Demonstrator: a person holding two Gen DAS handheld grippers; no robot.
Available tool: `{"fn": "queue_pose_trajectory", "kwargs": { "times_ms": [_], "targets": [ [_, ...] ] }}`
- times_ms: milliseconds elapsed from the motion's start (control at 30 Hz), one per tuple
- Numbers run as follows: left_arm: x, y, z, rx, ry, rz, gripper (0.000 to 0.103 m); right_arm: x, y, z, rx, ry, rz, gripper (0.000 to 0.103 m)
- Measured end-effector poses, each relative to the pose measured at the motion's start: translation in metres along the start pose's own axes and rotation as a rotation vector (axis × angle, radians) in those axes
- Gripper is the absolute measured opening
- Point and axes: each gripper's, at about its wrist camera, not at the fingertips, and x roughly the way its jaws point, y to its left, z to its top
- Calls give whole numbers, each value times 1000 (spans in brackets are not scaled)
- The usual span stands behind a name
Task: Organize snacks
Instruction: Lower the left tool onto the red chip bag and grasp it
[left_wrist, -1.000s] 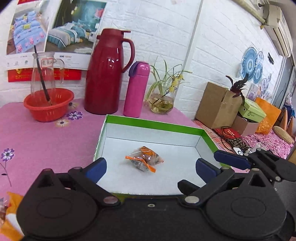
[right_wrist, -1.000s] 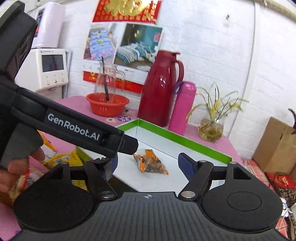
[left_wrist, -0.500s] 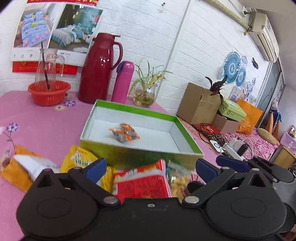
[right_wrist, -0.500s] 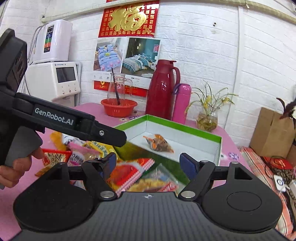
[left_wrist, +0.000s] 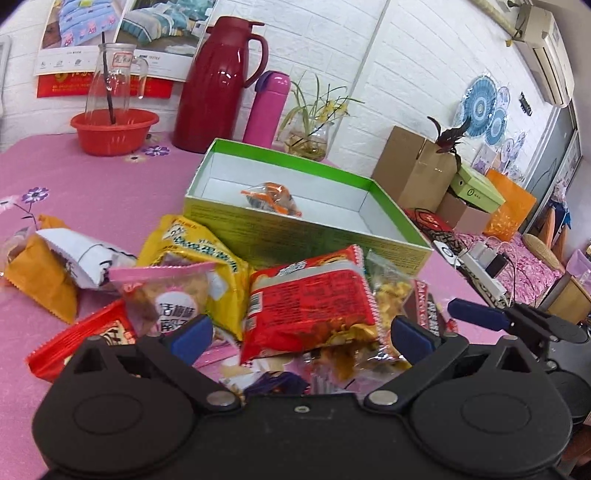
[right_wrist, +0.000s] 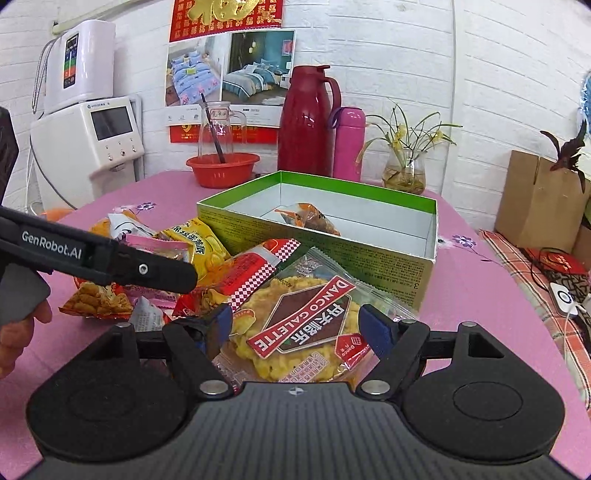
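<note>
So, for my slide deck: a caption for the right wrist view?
Open right gripper poised over the Danco galette packet, green box behind.

Both wrist views look low, close, sharing the green box (left_wrist: 295, 236)

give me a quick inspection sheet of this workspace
surface: pink floral tablecloth, mostly covered near the front
job's things: green box open, one orange snack packet inside; snack pile outside against its near wall, with galette pack and red pack
clutter: red thermos, pink bottle, red basin, plant vase
grippers: left hand-held gripper open; right hand-held gripper open, straddling the galette pack
cables: power strip off the table's right
surroundings: white brick wall, cardboard box
</note>
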Motion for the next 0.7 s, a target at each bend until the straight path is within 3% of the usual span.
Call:
{"fn": "queue_pose_trajectory", "kwargs": {
  "times_ms": [200,500,700],
  "targets": [
    [15,-6,3,9,24,-62,103,8,9,3,-61,4,-8,103],
    [46,20,25,-63,67,-57,103,21,26,17,-170,-16,40,103],
    [58,17,34,-8,74,-48,103,43,45,23,-237,23,80,103]
  ]
}}
